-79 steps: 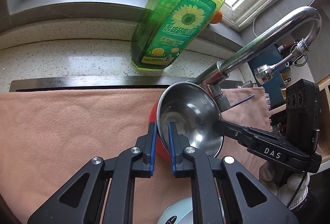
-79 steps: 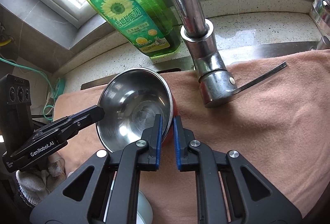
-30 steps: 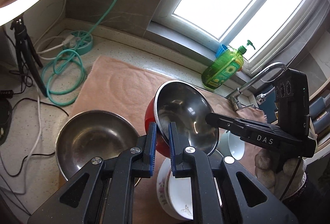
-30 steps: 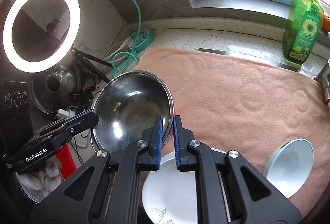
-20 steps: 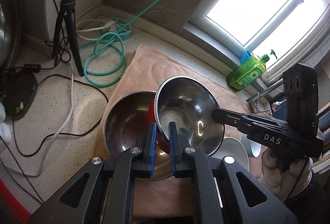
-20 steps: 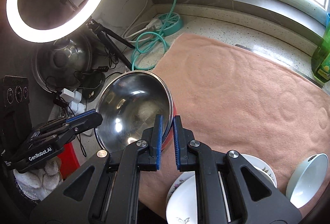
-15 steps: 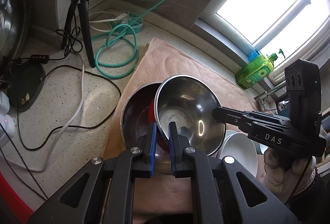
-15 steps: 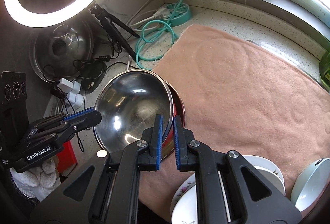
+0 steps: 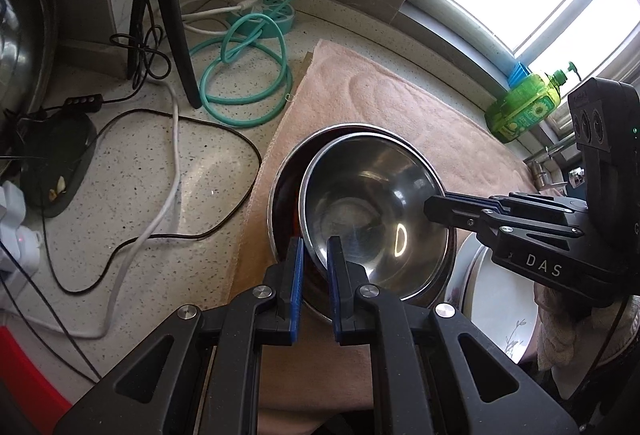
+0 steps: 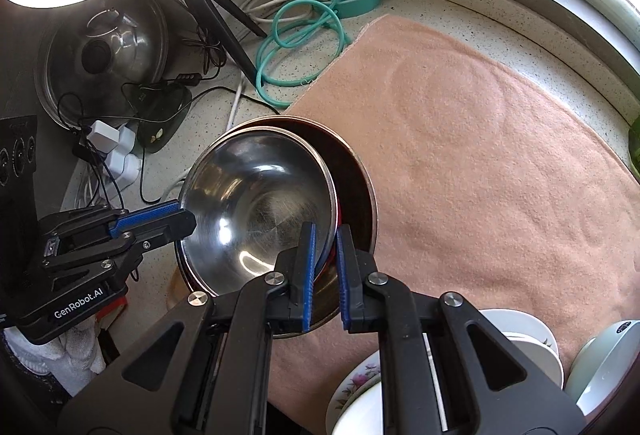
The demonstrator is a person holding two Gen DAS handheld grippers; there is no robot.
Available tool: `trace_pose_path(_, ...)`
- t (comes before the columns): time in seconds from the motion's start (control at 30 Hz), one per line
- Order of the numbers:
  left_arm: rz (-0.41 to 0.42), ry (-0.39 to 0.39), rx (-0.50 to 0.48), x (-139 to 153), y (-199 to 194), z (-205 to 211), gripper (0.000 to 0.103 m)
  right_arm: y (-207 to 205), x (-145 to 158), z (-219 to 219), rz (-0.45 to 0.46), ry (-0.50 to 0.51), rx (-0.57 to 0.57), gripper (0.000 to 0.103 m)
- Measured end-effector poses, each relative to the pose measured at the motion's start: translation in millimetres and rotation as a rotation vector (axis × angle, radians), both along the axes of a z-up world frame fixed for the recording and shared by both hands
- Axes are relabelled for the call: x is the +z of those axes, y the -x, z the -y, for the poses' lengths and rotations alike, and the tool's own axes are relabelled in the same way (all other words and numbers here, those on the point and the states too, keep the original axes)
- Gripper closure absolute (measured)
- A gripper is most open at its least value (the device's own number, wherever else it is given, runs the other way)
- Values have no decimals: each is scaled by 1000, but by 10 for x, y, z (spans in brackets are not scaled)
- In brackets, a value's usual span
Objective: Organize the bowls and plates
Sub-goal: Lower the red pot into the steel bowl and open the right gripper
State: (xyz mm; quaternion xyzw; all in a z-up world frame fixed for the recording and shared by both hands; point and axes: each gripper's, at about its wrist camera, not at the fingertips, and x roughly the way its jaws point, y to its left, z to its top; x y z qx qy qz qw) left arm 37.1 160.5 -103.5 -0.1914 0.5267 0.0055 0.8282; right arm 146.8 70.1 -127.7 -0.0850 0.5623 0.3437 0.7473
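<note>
A steel bowl with a red outside [image 9: 376,207] [image 10: 256,203] sits tilted inside a larger steel bowl [image 9: 286,171] [image 10: 360,171] at the left end of the pink towel. My left gripper [image 9: 314,253] is shut on the red bowl's near rim. My right gripper [image 10: 325,239] is shut on the opposite rim; it shows in the left wrist view [image 9: 434,205]. The left gripper shows in the right wrist view [image 10: 188,219]. White flowered plates [image 10: 360,387] [image 9: 496,299] are stacked beside the bowls.
A pale blue bowl [image 10: 604,355] stands right of the plates. A teal cable coil [image 9: 244,75], a black tripod [image 9: 160,7], power strips [image 10: 116,151] and a pot lid [image 10: 100,55] crowd the counter left of the towel [image 10: 480,139]. A green soap bottle [image 9: 524,107] stands by the window.
Both grippers carried the red bowl from beside the faucet leftward across the towel and lowered it into the larger steel bowl, where it now sits tilted.
</note>
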Motion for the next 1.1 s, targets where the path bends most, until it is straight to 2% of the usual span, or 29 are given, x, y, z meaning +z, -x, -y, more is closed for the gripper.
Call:
trace_pose_path(0.67, -54, -18, -12, -92, -91, 4, 93, -50, -44, -81, -8, 44, 0, 92)
trace_pose_path(0.93, -25, -6, -4, 34, -66, -32, 92, -62, 66, 18, 0, -5, -13, 92)
trace_pose_path(1.1, 30, 2, -1, 236, -59, 8, 92, 4, 262, 156, 30, -68, -15, 92)
